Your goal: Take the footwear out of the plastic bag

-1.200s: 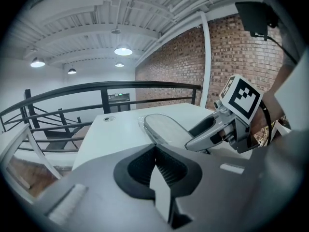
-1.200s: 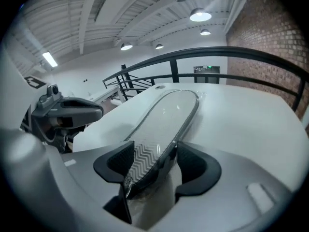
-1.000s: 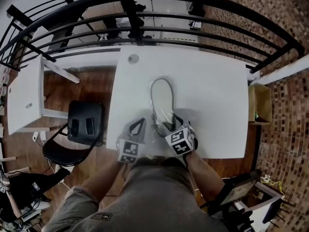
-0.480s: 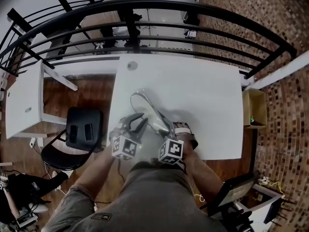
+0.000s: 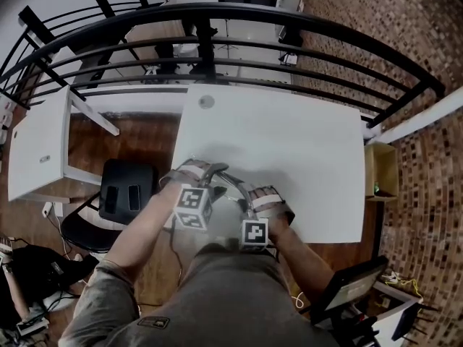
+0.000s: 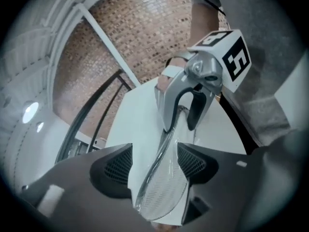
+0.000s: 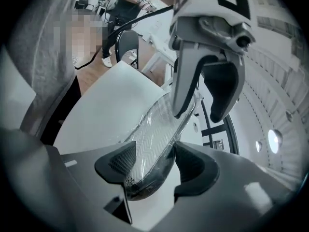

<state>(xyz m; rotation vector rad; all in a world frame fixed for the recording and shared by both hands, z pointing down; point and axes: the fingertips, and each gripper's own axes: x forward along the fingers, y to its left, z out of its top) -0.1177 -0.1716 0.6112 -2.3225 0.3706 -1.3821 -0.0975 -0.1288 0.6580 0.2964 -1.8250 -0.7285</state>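
Sandal [image 7: 153, 141] still inside its plastic bag [image 7: 141, 121] (wrapped whole), right tongs [image 7: 155, 167] clamping it, left tongs [image 6: 155, 164] just opened around it.

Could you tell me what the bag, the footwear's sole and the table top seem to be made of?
The bag: thin clear plastic film, glossy; it wrinkles and throws glints. The footwear sole: pale, matte, probably rubber or foam, moulded in a zigzag tread. The table: smooth white top, likely laminate or painted board; no grain shows.

table [image 5: 304, 150]: white | footwear [image 6: 161, 192]: grey, zigzag tread | plastic bag [image 7: 142, 122]: clear | brickwork [image 6: 145, 28]: reddish-brown
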